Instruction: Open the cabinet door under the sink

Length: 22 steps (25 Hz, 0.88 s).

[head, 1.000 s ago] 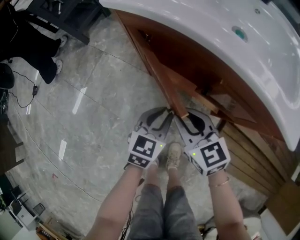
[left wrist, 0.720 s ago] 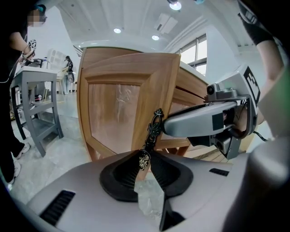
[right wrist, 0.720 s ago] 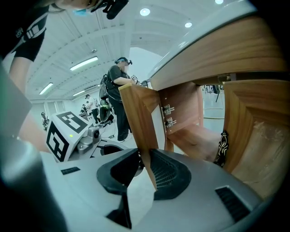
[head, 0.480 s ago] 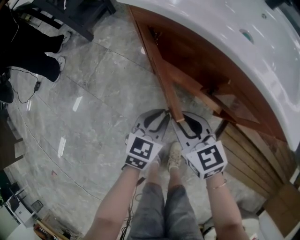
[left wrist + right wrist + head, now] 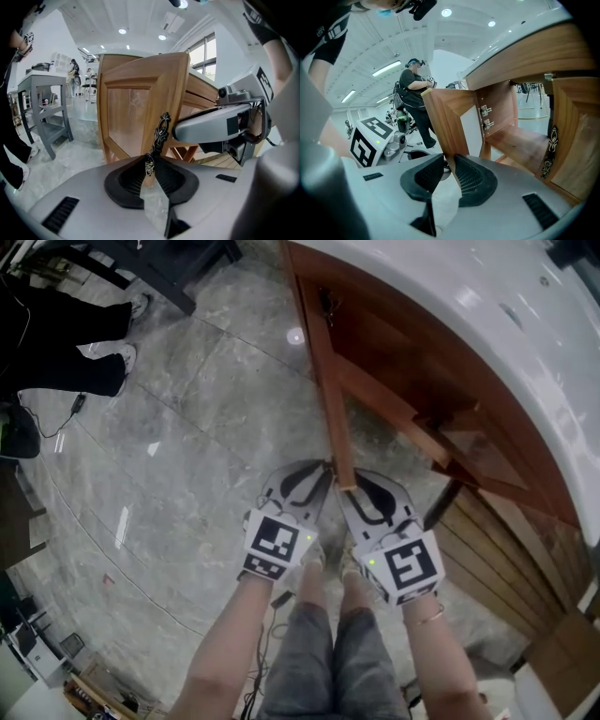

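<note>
The cabinet door [image 5: 326, 381] under the white sink [image 5: 441, 296] stands swung out, seen edge-on from above. Its free end lies between both grippers. My left gripper [image 5: 323, 465] is shut on the lower end of the door's ornate dark handle [image 5: 161, 131], which stands on the panelled door face [image 5: 133, 112]. On the other side, my right gripper [image 5: 350, 482] holds the door's wooden edge [image 5: 440, 122] between its pads [image 5: 468, 176]; its jaws have just closed a little on it. The right gripper's body [image 5: 220, 129] shows in the left gripper view.
The open cabinet inside [image 5: 506, 136] shows hinges. A second door [image 5: 574, 140] with a matching handle [image 5: 548, 150] stands at the right. A person [image 5: 56, 334] is at the far left, a grey table [image 5: 47, 108] beyond. Wooden slats [image 5: 497, 549] lie at the right. My feet are below the grippers.
The door has swung further out from the cabinet, with both grippers travelling on its free end towards me. The sink has slid towards the upper right of the head view.
</note>
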Tool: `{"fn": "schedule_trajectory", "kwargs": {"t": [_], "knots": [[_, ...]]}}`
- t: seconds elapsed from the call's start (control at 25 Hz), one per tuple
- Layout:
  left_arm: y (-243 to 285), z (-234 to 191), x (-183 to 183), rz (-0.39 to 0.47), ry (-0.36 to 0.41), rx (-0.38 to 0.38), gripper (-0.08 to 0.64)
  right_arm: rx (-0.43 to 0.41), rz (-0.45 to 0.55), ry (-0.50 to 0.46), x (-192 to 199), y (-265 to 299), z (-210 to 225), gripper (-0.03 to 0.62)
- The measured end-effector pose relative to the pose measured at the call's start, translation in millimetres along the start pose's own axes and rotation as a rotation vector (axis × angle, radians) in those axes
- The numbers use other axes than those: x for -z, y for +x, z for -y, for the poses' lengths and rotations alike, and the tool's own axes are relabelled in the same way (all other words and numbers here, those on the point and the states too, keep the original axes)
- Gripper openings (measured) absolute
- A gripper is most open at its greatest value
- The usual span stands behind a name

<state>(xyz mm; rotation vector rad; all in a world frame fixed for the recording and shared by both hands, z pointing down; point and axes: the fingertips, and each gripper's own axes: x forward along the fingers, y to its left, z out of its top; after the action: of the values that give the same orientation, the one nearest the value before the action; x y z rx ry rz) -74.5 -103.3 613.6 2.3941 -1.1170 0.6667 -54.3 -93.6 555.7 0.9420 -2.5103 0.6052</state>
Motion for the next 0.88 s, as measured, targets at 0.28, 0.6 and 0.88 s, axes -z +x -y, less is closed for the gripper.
{"fn": "schedule_trajectory", "kwargs": {"t": [0.28, 0.6, 0.88], "knots": [[-15.7, -19.3, 8.4, -0.013, 0.002, -0.028, 0.066, -0.032, -0.004, 0.014, -1.1, 15.4, -21.1, 0.077], [-31.7, -40.2, 17.0, -0.021, -0.019, -0.055, 0.063, -0.054, -0.013, 0.033, -3.2, 32.4, -40.6, 0.072], [-47.2, -64.8, 24.7, -0.028, -0.053, -0.098, 0.056, -0.071, 0.007, 0.026, -8.2, 54.3, -57.3, 0.072]]}}
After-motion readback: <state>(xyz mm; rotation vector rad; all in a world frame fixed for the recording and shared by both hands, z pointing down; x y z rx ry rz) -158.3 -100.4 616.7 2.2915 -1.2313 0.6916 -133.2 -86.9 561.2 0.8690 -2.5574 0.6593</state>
